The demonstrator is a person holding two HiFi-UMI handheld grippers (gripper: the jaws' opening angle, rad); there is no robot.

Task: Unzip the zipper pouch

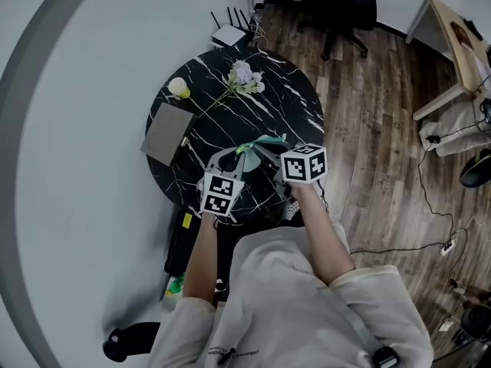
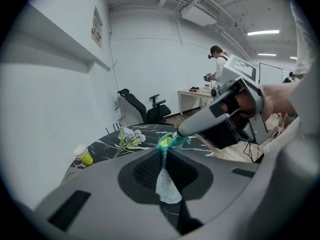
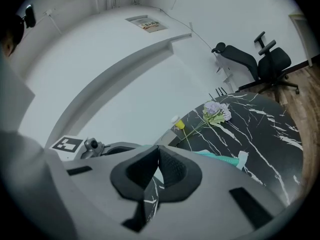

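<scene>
A teal zipper pouch hangs above the round black marble table, between both grippers. My left gripper is shut on the pouch's pale fabric, just under its teal top edge. In the left gripper view, the tip of my right gripper meets that top edge at the zipper. In its own view the right gripper is shut, with the teal pouch stretching off to the right behind it; the pull itself is hidden. In the head view, the left gripper and right gripper nearly touch.
Artificial flowers, a yellow cup and a grey flat notebook lie on the table's far and left parts. An office chair and a wooden desk stand beyond it. Cables run across the wood floor.
</scene>
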